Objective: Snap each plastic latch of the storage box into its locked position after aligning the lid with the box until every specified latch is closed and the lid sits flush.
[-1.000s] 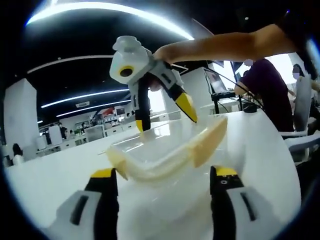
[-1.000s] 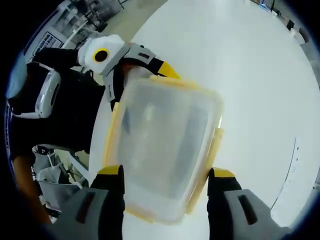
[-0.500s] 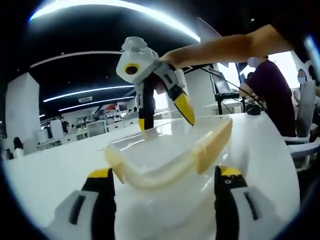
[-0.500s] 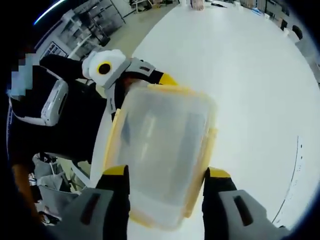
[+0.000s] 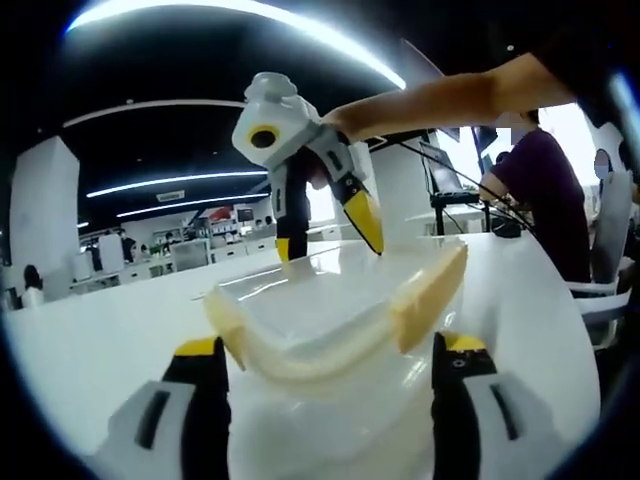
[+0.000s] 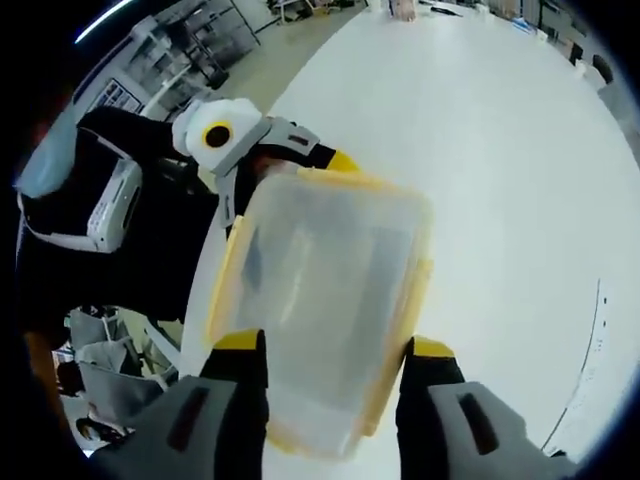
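Observation:
The storage box [image 5: 330, 310] is translucent, with a clear lid and pale yellow latches [image 5: 430, 290], and lies between my left gripper's [image 5: 328, 348] wide-open jaws. My right gripper [image 5: 325, 240] reaches down from above onto the box's far end. In the right gripper view the storage box [image 6: 320, 290] sits lengthwise between my right gripper's [image 6: 332, 345] jaws, which press in at the yellow side latches [image 6: 415, 300]. My left gripper [image 6: 285, 180] stands at the box's opposite end, with one yellow tip at the corner.
The box rests over a white table [image 6: 500, 150] with wide bare room to the right. A person's arm [image 5: 450, 95] holds the right gripper. Another person [image 5: 545, 190] sits at a desk behind, next to a chair [image 5: 610, 280].
My right gripper's jaws have drawn closer together against the box's sides. The left gripper's jaws keep the same wide gap, and the box has barely shifted.

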### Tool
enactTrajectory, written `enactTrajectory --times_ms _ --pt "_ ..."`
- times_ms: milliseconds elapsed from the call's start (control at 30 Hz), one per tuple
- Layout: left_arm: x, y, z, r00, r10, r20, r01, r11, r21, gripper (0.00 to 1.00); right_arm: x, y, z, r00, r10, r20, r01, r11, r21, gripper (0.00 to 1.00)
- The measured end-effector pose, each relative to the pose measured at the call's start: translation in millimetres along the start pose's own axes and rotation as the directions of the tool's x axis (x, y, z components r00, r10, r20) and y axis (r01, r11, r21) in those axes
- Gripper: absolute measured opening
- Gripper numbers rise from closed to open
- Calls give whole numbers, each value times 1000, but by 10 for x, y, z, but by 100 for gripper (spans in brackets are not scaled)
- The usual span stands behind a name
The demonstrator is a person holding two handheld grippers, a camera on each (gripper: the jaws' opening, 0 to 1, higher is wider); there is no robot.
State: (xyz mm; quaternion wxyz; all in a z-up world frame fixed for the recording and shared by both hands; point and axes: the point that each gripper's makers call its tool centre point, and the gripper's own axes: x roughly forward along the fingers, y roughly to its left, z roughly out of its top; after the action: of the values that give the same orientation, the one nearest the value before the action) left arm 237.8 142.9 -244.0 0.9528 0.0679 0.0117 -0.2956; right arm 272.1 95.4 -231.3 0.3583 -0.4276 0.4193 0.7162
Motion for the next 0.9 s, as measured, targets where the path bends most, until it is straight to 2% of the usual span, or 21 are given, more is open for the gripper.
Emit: enactTrajectory --times_ms 200,733,900 --pt "53 6 8 1000 -7 1 7 1000 -8 82 -30 -33 -3 1000 16 16 -16 1000 5 43" --pt "82 56 26 1000 -11 4 11 1000 -13 82 -85 -106 1 996 33 -86 -32 999 18 40" --pt "73 22 37 1000 -11 4 11 1000 -15 83 -100 -130 -9 997 36 -66 -33 998 46 45"
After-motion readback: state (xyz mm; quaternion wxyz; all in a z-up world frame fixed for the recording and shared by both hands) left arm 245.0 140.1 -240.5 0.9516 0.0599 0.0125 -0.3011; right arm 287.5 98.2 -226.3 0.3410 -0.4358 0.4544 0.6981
